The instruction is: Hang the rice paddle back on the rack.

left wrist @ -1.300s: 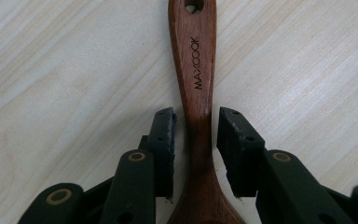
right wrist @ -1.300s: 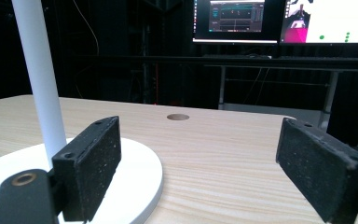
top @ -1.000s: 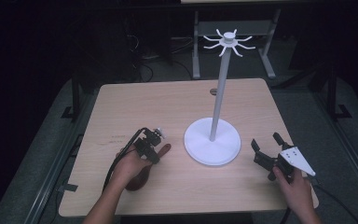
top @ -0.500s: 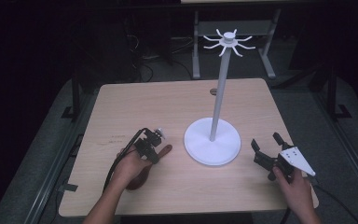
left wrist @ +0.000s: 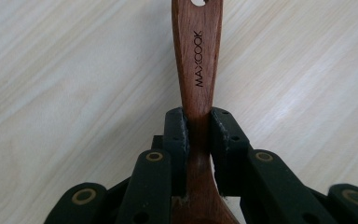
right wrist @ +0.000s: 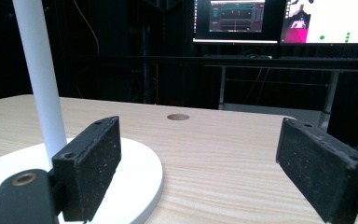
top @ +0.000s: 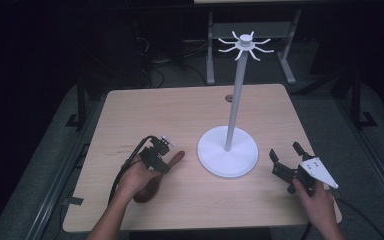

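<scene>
The left gripper (left wrist: pixel 198 135) has just been closing; its matte black fingers (left wrist: pixel 175 135) now clamp the smooth reddish-brown wooden spoon (left wrist: pixel 196 60) lying flat near the pale wood-grain counter's (top: pixel 190 105) front-left corner. The right gripper's (top: pixel 286 161) fingers (right wrist: pixel 91 163) stand apart, empty, beside the white round-based stand (top: pixel 228 155).

Setting: a darkened lab or recording room. Pale wooden table (top: pixel 130 115) stands alone mid-frame on grey carpet, with cables and metal stand legs (top: pixel 210 55) behind it. Lit monitors (right wrist: pixel 235 21) showing software sit upper right in right gripper view.
</scene>
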